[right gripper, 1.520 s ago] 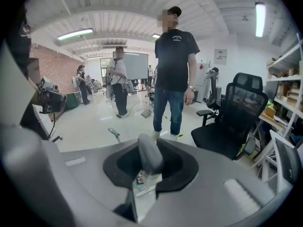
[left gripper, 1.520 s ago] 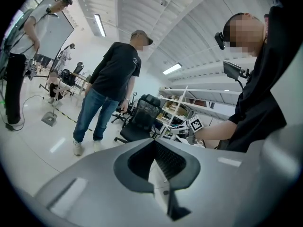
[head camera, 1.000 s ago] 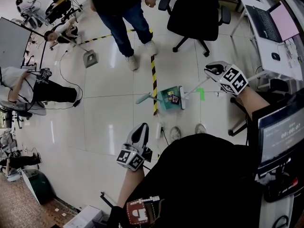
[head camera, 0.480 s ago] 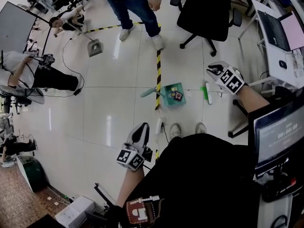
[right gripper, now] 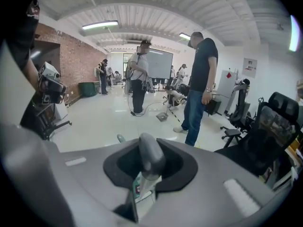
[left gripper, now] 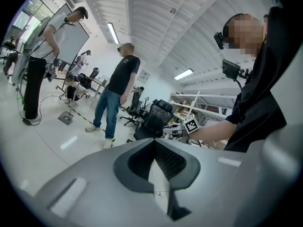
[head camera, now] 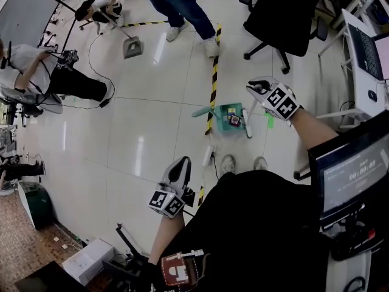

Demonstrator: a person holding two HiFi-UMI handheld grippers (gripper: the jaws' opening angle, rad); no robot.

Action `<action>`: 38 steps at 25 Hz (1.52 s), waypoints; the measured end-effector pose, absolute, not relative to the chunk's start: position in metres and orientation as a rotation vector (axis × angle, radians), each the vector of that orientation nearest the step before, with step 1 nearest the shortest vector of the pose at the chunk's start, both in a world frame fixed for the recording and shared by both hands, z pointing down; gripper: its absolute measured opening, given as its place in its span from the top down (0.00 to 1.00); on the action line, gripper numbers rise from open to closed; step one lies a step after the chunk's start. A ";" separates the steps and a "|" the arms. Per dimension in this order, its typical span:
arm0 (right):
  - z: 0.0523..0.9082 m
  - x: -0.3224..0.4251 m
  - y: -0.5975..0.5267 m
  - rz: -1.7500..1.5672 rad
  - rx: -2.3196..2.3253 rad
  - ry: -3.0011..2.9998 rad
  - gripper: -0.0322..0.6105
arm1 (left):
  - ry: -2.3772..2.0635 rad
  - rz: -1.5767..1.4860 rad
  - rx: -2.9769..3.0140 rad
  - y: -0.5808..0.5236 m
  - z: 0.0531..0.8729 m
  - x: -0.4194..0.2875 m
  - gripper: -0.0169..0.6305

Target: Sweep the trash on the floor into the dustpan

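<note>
A teal dustpan point(head camera: 230, 115) lies on the white floor just ahead of my shoes, with small pieces of trash point(head camera: 233, 120) in it. The broom's white and green head point(head camera: 246, 124) rests against the pan's right side. My right gripper point(head camera: 256, 89) is shut on the broom's grey handle point(right gripper: 150, 156), above and to the right of the pan. In the right gripper view the pan point(right gripper: 141, 187) shows below the jaws. My left gripper point(head camera: 180, 165) hangs at my side, shut and empty point(left gripper: 154, 148).
Yellow-black tape point(head camera: 213, 84) runs along the floor left of the pan. A person in jeans point(head camera: 182, 5) stands beyond it, near a black office chair point(head camera: 285, 17). A power strip point(head camera: 208, 157) lies by my feet. A second dustpan point(head camera: 132, 46) sits far left.
The broom head swung out to the right of the dustpan, then came back against its right side. My right gripper moved left with the handle. The left gripper stayed put.
</note>
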State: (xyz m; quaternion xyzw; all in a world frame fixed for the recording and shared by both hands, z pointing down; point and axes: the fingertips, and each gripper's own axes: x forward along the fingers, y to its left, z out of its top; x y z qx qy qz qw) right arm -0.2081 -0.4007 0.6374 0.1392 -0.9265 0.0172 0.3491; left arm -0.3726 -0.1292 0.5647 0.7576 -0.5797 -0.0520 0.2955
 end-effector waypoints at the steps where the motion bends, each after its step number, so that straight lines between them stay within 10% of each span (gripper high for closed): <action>1: 0.631 -0.207 -0.400 0.048 0.367 -2.407 0.87 | -1.540 -0.142 2.018 -0.128 0.561 -0.374 0.97; 21: 0.540 -0.031 -0.329 0.095 0.766 -2.287 0.87 | -1.088 -0.146 2.399 -0.220 0.536 -0.308 0.97; 38: 0.460 0.196 -0.118 0.077 0.934 -2.392 0.87 | -0.943 -0.184 2.484 -0.058 0.477 -0.054 0.97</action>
